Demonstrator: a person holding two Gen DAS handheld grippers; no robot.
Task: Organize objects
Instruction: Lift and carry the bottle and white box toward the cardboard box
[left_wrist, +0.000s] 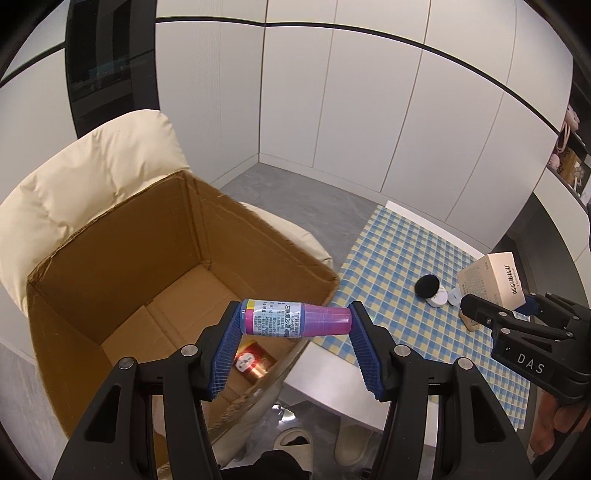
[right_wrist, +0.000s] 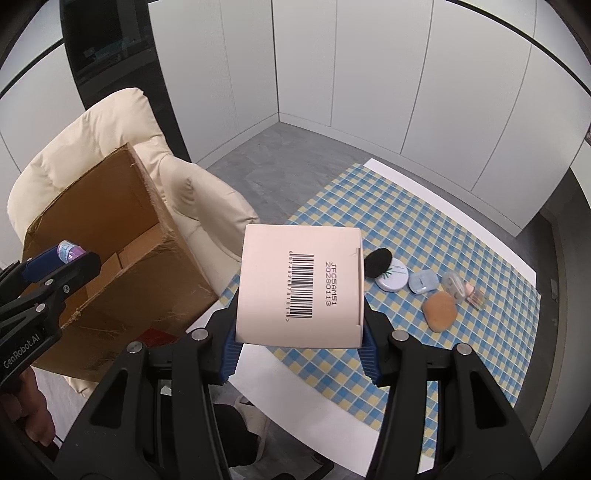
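My left claw (left_wrist: 295, 325) is clamped end to end on a purple bottle (left_wrist: 295, 319), held sideways at the centre of the left wrist frame, just over the near rim of the open carton (left_wrist: 184, 243) that fills the left half. My right claw (right_wrist: 299, 350) grips a pale box (right_wrist: 299, 284) by its sides, barcode up, at the middle of the right wrist frame, above the checked cloth (right_wrist: 424, 221) and not yet over the carton. One thing already lies in the carton's bottom, a red-and-gold can (left_wrist: 253, 363), I think, though my claw hides much of it. Left on the cloth, right of centre in the right wrist frame, are a black puff (right_wrist: 378, 262), a white compact (right_wrist: 393, 278), a blue case (right_wrist: 423, 282), a tan sponge (right_wrist: 439, 310) and a clear packet (right_wrist: 458, 288). I judge the job barely begun: one item packed, two in hand, five still to fetch.
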